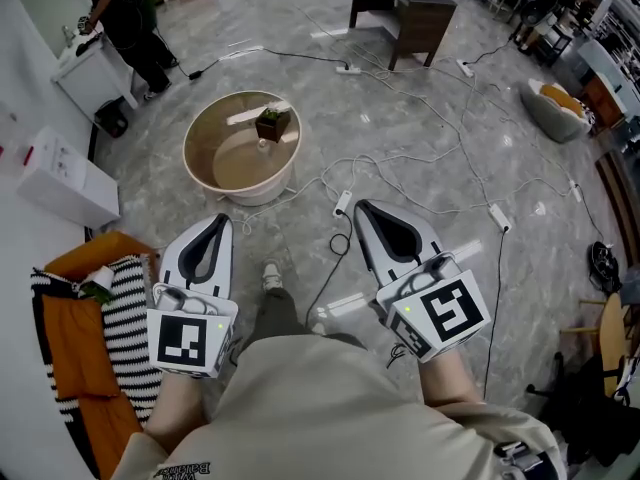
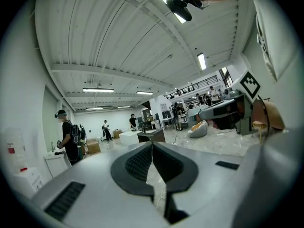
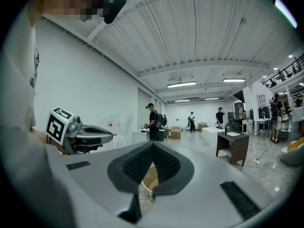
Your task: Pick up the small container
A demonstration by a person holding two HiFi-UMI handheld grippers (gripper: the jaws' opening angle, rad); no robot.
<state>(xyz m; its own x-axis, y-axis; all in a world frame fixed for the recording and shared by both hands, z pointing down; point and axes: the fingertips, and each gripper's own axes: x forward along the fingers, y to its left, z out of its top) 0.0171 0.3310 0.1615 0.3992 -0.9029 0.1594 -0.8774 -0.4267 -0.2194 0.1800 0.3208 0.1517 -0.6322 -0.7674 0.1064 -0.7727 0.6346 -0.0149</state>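
Observation:
The small container (image 1: pixel 272 123), dark with a greenish top, rests on a pale slat laid across a round beige tub (image 1: pixel 205 138) on the floor ahead of me. Both grippers are held close to my body, well short of the tub. My left gripper (image 1: pixel 222 218) points toward the tub's near left side, its jaws pressed together with nothing between them. My right gripper (image 1: pixel 360 206) is level with it to the right, also shut and empty. In the left gripper view the jaws (image 2: pixel 152 144) meet tip to tip. In the right gripper view the jaws (image 3: pixel 153 145) do the same, with the tub (image 3: pixel 148 177) showing below them.
Cables and power strips (image 1: pixel 342 203) run across the marble floor between me and the tub. A white box (image 1: pixel 65 180) and orange and striped cloth (image 1: pixel 90 338) lie at the left. A dark desk (image 1: pixel 405 13) stands beyond, and a person (image 1: pixel 130 18) at the back left.

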